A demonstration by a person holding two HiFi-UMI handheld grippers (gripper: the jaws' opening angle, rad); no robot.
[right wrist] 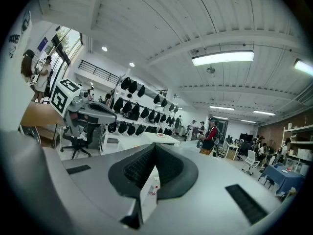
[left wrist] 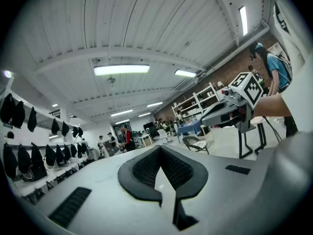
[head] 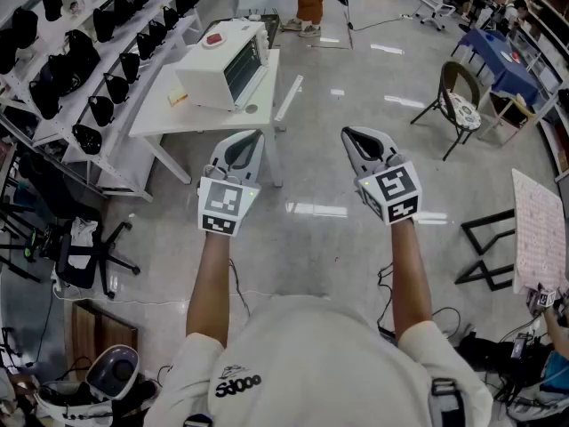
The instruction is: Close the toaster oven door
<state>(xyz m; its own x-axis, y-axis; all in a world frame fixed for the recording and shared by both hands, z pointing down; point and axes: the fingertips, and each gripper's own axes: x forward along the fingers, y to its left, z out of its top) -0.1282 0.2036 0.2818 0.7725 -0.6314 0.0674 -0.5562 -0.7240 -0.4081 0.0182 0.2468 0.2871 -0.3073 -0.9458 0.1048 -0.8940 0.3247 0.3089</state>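
The white toaster oven [head: 227, 60] stands on a white table [head: 164, 114] at the upper left of the head view. Its glass door faces me and looks upright against the front. A red round item [head: 213, 39] lies on top of it. My left gripper [head: 256, 135] and my right gripper [head: 349, 132] are held side by side in the air over the floor, well short of the table. Both are shut with nothing between the jaws. In the left gripper view the black pads [left wrist: 142, 173] meet at a point; the right gripper view shows its pads [right wrist: 139, 168] the same way.
Shelves of black caps [head: 80, 56] run along the left wall. A black office chair [head: 84, 252] stands at the lower left, a folding chair [head: 460, 96] and a blue table [head: 502, 60] at the upper right. A person [head: 311, 3] stands beyond the table. Cables [head: 449, 314] lie on the floor.
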